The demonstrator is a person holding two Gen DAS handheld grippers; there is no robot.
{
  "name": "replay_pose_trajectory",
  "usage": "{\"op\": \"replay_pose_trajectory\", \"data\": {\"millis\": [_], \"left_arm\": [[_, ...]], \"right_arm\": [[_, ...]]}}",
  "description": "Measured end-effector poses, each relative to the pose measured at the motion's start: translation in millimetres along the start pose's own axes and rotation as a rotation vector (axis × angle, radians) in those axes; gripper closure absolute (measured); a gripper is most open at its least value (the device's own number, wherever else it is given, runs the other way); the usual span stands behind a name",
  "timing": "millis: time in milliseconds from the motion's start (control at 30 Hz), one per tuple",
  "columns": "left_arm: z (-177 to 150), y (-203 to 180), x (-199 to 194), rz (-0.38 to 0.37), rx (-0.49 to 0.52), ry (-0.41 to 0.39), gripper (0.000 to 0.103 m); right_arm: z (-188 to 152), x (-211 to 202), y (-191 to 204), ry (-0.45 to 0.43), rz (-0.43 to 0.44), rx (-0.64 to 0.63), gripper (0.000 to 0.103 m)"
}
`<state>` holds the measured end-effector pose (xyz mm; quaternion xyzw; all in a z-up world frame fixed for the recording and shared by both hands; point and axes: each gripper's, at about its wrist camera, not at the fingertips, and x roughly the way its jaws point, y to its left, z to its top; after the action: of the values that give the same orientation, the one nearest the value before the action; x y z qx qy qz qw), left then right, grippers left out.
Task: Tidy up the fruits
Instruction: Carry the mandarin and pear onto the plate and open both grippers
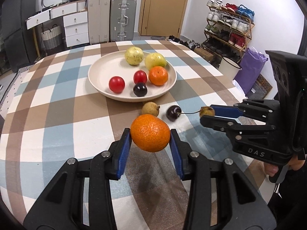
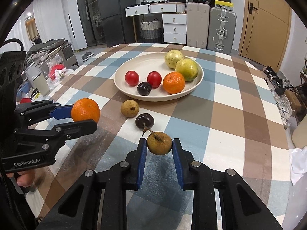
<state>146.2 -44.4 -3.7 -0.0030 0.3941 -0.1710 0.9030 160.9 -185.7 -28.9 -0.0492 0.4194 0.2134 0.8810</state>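
My left gripper (image 1: pixel 150 134) is shut on an orange mandarin (image 1: pixel 150 132) and holds it above the table; it also shows in the right wrist view (image 2: pixel 85 112). My right gripper (image 2: pixel 159 143) is shut on a small brown longan (image 2: pixel 159 143) with a stem; it also shows in the left wrist view (image 1: pixel 207 111). A cream plate (image 1: pixel 96 71) holds two yellow-green fruits, a mandarin (image 1: pixel 158 75), two red tomatoes and a dark cherry (image 1: pixel 140 89). On the cloth in front of the plate lie another longan (image 1: pixel 150 108) and a dark cherry (image 1: pixel 173 112).
The round table has a checked cloth (image 2: pixel 230 115) in blue, brown and white. Suitcases (image 1: pixel 122 19), white drawers (image 1: pixel 75 28) and a shoe rack (image 1: pixel 230 25) stand beyond the table. Clutter and a cup (image 2: pixel 41 84) lie off the table's left side.
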Motion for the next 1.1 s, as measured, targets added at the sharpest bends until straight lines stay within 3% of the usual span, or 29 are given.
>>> {"op": "replay_pose_trajectory", "data": {"millis": [567, 1100], "left_arm": [[19.7, 16.0, -25.4, 0.055, -0.024, -0.079, 0.066], [57.1, 34.7, -13.1, 0.078, -0.030, -0.113, 0.066]], "right_arm": [[16.4, -29.9, -4.1, -0.109, -0.006, 0.021, 0.076], [57.7, -12.0, 1.6, -0.147, 0.012, 0.018, 0.076]]}}
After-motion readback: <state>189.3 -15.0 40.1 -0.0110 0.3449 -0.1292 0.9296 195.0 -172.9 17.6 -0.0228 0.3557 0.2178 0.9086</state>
